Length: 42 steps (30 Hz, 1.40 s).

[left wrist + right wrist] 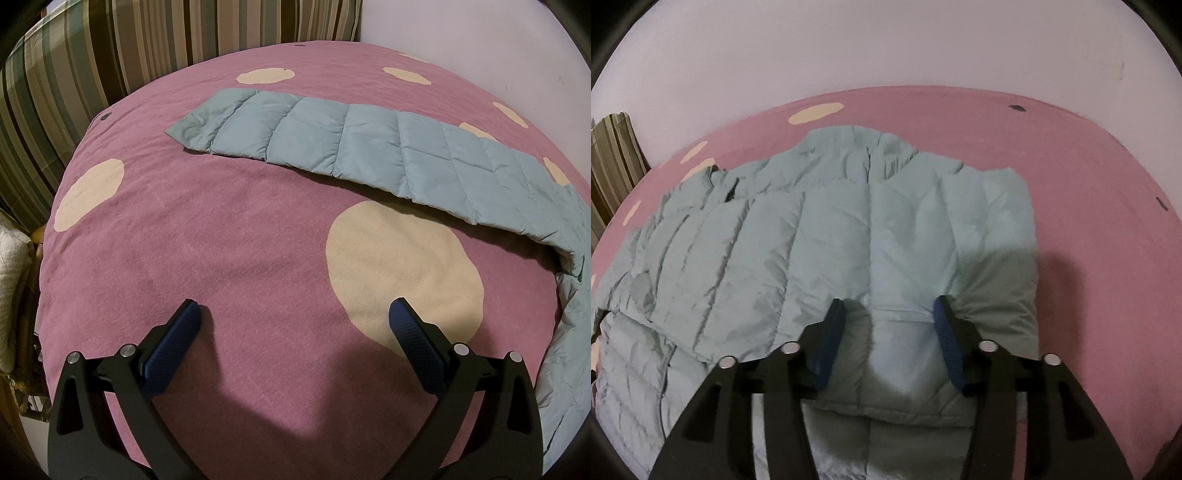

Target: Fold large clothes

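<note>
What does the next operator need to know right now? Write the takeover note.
Left tool: open, empty, above the pink spotted blanket, apart from the jacket.
Right tool: open, fingers straddling a puffed fold of the light blue quilted jacket; not clamped.
Jacket: on the blanket, collar toward the wall; one sleeve stretched out flat.
Done: the side by the right tool looks folded inward.
Left: fold in the outstretched sleeve, then probably fold the body.

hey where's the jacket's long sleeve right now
In the left wrist view, the sleeve lies stretched flat across the pink spotted blanket, beyond the open left gripper.
</note>
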{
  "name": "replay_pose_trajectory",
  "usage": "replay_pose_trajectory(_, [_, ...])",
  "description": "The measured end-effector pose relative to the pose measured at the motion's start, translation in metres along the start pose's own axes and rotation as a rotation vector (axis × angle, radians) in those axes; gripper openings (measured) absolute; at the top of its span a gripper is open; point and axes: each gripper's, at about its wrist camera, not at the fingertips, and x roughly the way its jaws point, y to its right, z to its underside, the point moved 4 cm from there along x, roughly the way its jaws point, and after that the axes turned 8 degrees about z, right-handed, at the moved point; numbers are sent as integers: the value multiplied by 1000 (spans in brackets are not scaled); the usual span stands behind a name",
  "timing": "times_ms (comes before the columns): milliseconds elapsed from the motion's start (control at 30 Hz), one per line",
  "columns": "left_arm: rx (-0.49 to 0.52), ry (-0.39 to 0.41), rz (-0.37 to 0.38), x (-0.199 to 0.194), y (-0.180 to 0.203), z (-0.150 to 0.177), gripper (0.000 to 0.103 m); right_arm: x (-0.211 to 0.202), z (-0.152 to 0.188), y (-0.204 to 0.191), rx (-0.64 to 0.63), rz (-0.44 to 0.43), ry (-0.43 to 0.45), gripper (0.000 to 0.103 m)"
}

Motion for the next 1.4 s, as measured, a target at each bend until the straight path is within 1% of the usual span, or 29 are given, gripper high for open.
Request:
replay_pose_trajectory(33, [1,-1,-1,0,0,0,101,4,0,-1,-8,1,-3,69])
replay_pose_trajectory(133, [0,0,-1,0,-1,0,101,5,6,-7,-30,4,3,79])
replay_pose_trajectory(233, [1,0,-1,0,0,0,101,7,7,-13,-57,22,9,82])
replay_pose_trajectory(400, [-5,6,17,-2,1,-1,101,11,8,-14,-56,13,9,87])
replay_pose_trajectory(467, [7,-3,40,-4,0,-2,101,12,8,-15,-63,14,8,89])
replay_pose_trajectory(533, [-1,-10,85,-8,-5,-5,101,13,7,-14,-68,13,7,90])
replay_pose_trajectory(667, [-68,24,110,-14,-28,-25,101,13,7,-16,-71,14,8,91])
replay_pose_trajectory(767, [-114,33,145,-8,-51,-52,101,13,8,-17,-77,20,9,92])
replay_pose_trajectory(867, [-133,83,185,0,-72,-82,101,13,8,-17,-80,23,11,92])
replay_pose_trajectory(900, [-144,97,202,3,-79,-90,99,13,8,-17,-81,25,12,92])
replay_pose_trajectory(933, [-169,103,234,9,-87,-100,94,14,7,-17,-81,25,13,92])
replay_pose_trajectory(967, [-200,94,267,16,-93,-106,90,14,7,-17,-82,25,13,92])
replay_pose_trajectory(1000, [-240,80,311,23,-101,-110,84,15,7,-17,-82,25,14,92])
replay_pose_trajectory(1033, [-304,62,363,32,-111,-114,83,15,7,-17,-83,26,13,92])
replay_pose_trajectory(1067, [-357,58,394,39,-119,-117,83,15,7,-16,-83,26,13,92])
replay_pose_trajectory(1133, [-382,83,419,44,-125,-123,83,15,7,-16,-84,25,14,92])
replay_pose_trajectory(1200, [-368,94,420,48,-125,-128,82,15,7,-16,-85,26,14,92])
replay_pose_trajectory(1267, [-369,101,407,51,-126,-132,76,15,7,-15,-85,25,15,92])
replay_pose_trajectory(1300, [-369,102,399,53,-126,-133,68,16,7,-15,-85,25,15,92])
replay_pose_trajectory(1333, [-366,105,380,54,-127,-134,56,16,7,-15,-85,26,15,92])
replay_pose_trajectory(1367, [-363,107,368,55,-128,-135,50,16,7,-15,-86,26,15,92])
replay_pose_trajectory(1400, [-357,109,358,55,-130,-135,38,16,7,-15,-86,25,15,92])
